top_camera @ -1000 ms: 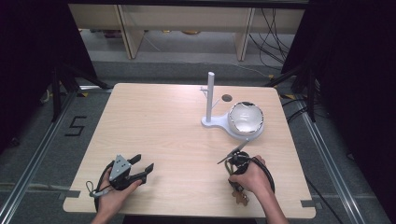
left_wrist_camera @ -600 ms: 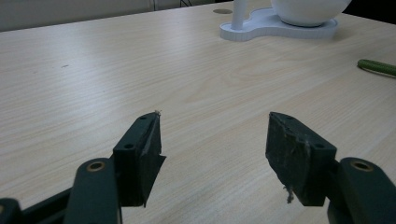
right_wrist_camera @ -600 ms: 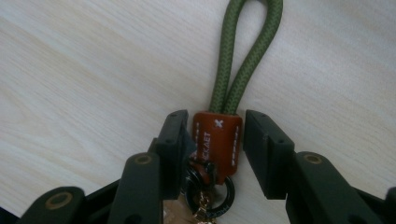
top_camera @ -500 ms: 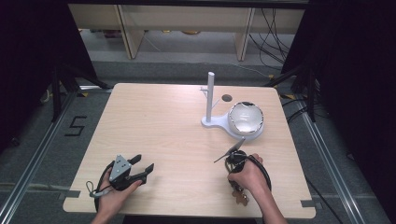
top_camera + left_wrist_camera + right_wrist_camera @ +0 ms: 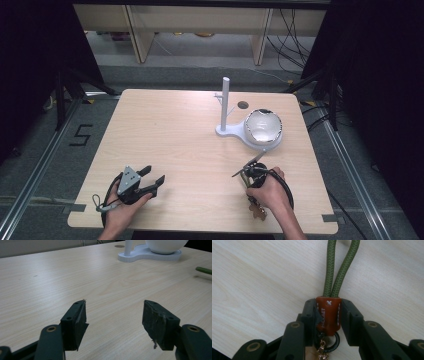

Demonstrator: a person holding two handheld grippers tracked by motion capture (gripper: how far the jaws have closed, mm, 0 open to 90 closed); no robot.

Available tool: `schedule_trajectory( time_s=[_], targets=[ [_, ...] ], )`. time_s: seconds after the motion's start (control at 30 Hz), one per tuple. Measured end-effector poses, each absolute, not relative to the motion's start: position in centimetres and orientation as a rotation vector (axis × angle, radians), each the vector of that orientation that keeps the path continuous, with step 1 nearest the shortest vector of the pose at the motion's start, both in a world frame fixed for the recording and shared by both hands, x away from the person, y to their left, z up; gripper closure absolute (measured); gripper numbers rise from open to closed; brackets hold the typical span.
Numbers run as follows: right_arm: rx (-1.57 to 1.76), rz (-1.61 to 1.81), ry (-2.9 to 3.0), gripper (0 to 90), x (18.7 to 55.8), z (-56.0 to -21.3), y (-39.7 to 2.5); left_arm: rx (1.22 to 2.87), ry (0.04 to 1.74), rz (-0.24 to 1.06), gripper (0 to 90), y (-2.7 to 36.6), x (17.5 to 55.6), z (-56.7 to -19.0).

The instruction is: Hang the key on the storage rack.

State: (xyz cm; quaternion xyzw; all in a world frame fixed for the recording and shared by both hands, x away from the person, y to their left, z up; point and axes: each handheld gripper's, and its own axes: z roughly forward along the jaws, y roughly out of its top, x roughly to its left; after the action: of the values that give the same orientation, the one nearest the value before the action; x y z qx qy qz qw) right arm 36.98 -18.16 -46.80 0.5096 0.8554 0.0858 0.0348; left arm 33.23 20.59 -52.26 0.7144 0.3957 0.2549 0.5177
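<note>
Right gripper (image 5: pixel 328 315) clenches an orange keychain tag (image 5: pixel 328 315) — left gripper (image 5: pixel 113 322) gapes, empty.

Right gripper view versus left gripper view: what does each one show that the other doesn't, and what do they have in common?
Right gripper view alone: the right gripper closed on the red-orange tag of a keychain, with a black ring and a gold charm below the tag.

Left gripper view alone: the left gripper open with nothing between its jaws, plus the white stand carrying a white bowl at the far side.

Both: the light wooden table and some of the green cord.
</note>
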Motion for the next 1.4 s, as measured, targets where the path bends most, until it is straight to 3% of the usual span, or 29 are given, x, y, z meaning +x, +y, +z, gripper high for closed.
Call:
schedule_trajectory(
  time_s=[0.37, 0.9, 1.4],
  targets=[
    [1.629, 0.448, 2.556, 67.9, 35.6, -45.9, -19.6, 1.713, 0.945, 0.621, 35.6, 20.6, 33.2, -52.3],
    [1.467, 0.855, 2.449, 67.9, 33.4, -46.5, -21.2, 1.714, 0.945, 0.624, 35.6, 20.6, 33.1, -52.3],
    [1.384, 0.982, 2.287, 67.9, 31.9, -47.5, -21.6, 1.712, 0.948, 0.624, 35.6, 20.6, 33.1, -52.3]
  ],
)
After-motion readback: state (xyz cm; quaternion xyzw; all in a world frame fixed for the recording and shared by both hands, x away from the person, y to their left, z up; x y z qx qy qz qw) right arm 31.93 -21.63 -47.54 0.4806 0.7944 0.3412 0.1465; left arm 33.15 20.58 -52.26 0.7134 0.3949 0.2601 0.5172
